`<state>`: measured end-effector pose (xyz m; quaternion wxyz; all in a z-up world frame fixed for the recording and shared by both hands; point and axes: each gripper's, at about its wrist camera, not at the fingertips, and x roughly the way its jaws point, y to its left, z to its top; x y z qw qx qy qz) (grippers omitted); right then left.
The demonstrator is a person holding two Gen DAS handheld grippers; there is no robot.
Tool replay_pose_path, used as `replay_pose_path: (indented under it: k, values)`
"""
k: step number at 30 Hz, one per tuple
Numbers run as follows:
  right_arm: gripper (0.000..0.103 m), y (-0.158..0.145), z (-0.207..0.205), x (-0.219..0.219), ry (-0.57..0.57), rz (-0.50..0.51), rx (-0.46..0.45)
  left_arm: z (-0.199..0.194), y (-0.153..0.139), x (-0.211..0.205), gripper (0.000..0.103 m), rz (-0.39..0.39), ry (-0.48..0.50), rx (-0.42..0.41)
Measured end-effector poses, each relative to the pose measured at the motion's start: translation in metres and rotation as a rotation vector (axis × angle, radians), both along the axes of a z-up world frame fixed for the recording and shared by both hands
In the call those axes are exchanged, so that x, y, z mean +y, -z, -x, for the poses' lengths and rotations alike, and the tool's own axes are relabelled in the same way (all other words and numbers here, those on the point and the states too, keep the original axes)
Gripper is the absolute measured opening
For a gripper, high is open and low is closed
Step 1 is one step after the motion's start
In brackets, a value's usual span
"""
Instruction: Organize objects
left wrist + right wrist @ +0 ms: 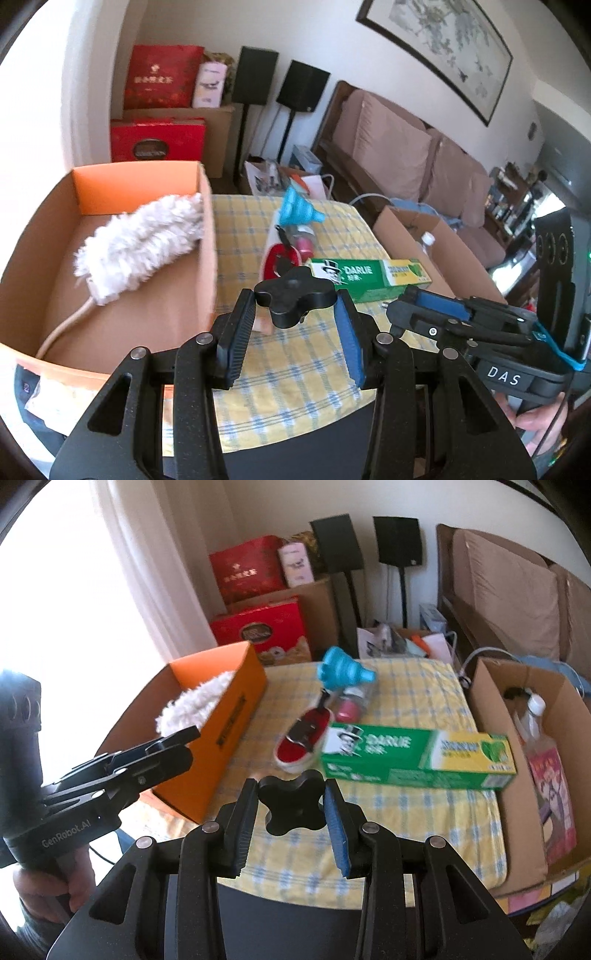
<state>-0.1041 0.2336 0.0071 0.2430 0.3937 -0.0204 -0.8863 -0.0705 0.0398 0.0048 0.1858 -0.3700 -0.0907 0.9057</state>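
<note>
Yellow checked tablecloth [406, 701], centre frame: green rigid cardboard toothpaste box [417, 757], likely light, best taken across its narrow sides; my left gripper [295, 314] and right gripper [291, 812] each pinch a black knob.

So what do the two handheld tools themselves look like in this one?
Both are matte black. The left tool and the right tool each pair a ribbed black pad with a blue one. Seen side-on, the right handle reads "DAS" with a blue band and a cable; the left reads "GenRobot.AI".
</note>
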Motion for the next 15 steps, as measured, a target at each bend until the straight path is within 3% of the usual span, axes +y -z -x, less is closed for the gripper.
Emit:
replay_pose_path:
  k: [15]
  values:
    - [0.036, -0.018, 0.005, -0.067, -0.09, 0.011, 0.027, -0.005, -0.01, -0.062, 0.041, 0.017, -0.099, 0.022]
